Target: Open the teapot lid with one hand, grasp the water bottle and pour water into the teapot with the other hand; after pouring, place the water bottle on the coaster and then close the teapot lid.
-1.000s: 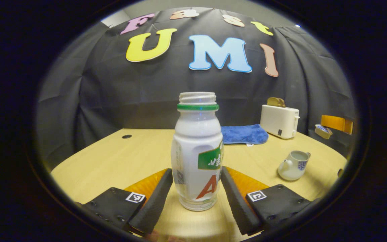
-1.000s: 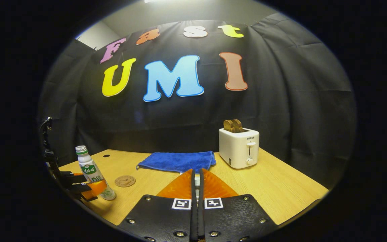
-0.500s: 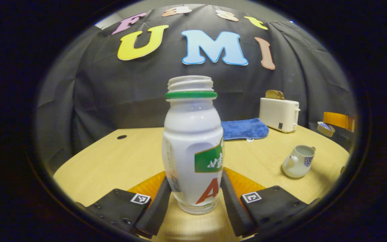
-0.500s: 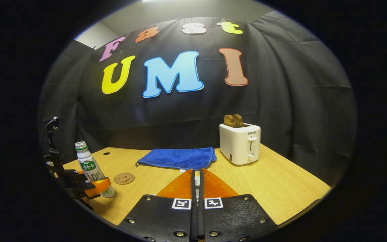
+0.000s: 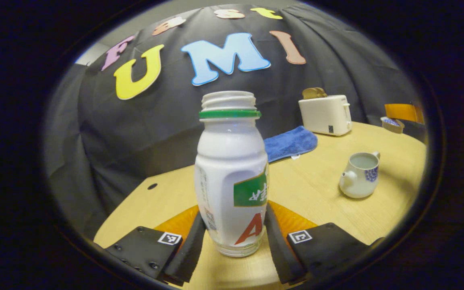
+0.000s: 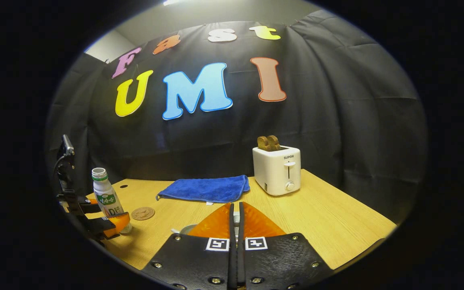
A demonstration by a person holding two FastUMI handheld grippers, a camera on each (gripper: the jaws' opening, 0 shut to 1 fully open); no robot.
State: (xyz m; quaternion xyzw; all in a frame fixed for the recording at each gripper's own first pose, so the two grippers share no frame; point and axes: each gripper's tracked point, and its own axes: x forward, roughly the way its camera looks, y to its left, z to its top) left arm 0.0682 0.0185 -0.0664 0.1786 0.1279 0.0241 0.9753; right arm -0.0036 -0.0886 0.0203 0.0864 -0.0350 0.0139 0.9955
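Observation:
A white uncapped water bottle (image 5: 232, 177) with a green neck ring stands upright between my left gripper's (image 5: 234, 225) fingers, which press on both its sides. The right gripper view shows this bottle (image 6: 107, 197) at the table's left end with the left gripper (image 6: 109, 221) around its base. The white teapot (image 5: 359, 175) sits open on the table to the right. My right gripper (image 6: 236, 209) is shut on the knob of the teapot lid (image 5: 392, 124), held up above the table. A round brown coaster (image 6: 143, 213) lies just beside the bottle.
A folded blue cloth (image 6: 204, 189) lies at the back of the wooden table (image 6: 328, 225). A white toaster (image 6: 276, 171) with bread in it stands to its right. The teapot's rim (image 6: 184, 229) peeks out left of my right gripper's fingers.
My left gripper's fingers have closed in from either side onto the bottle, and that view has since rolled. The right gripper has stayed shut and shifted only slightly.

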